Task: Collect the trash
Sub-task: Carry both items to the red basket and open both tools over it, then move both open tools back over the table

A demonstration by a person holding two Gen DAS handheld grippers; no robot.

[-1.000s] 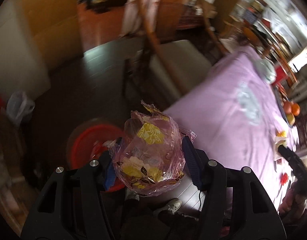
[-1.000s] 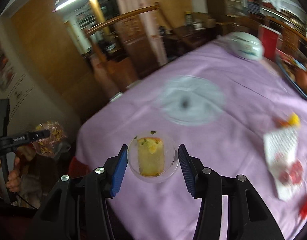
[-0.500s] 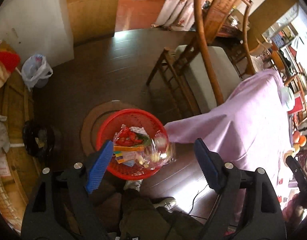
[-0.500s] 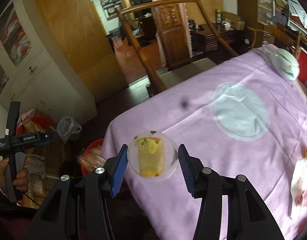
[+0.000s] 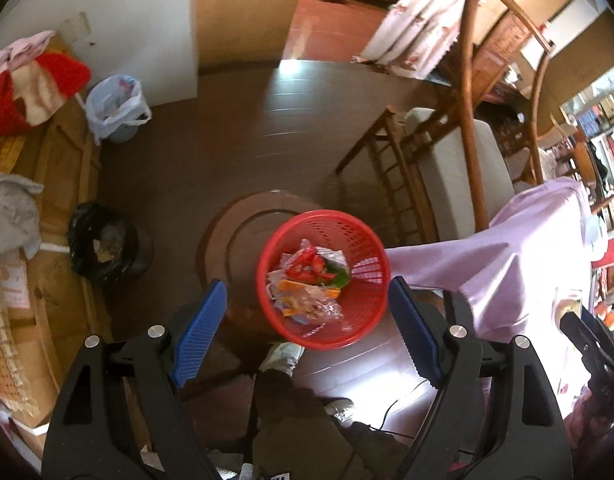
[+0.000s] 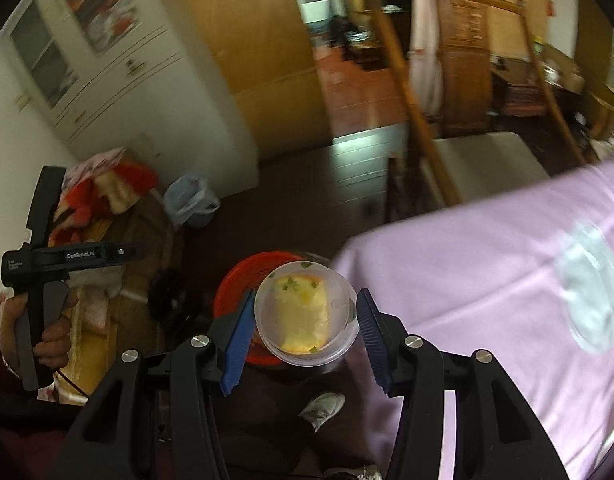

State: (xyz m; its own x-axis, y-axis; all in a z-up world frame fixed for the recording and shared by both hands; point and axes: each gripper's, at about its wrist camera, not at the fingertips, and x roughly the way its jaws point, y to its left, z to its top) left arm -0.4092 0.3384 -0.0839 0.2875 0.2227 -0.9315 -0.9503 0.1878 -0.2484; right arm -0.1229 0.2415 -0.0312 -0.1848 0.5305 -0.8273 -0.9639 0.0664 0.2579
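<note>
You have one red basket (image 5: 371, 240) on the dark floor, low centre in the left wrist view, with a heap of wrappers (image 5: 307, 288) inside it: red, orange, green and clear pieces, too tangled to count. Two other bins stand at the left of that frame: one with a white bag (image 5: 117, 106) at upper left, one with a black liner (image 5: 103, 240) below it. One chair (image 5: 463, 168) stands at the right, and the lilac cloth of the tabletop (image 5: 519, 264) hangs beside the basket.

Your left gripper (image 5: 307, 328) has its fingers (image 5: 199, 320) spread wide, one on each side of the basket in the frame, with nothing between them and nothing touching them.

Your right gripper (image 6: 305, 334) has its fingers (image 6: 237, 344) about half apart, pressed on both sides of one clear round cup (image 6: 305, 314) with a yellow piece of food inside. In the right wrist view the cup sits low centre, over the basket (image 6: 235, 284) rim, left of the tabletop (image 6: 487, 280) edge. Your left hand (image 6: 39, 332) shows at the lower left there, gripping its handle.
</note>
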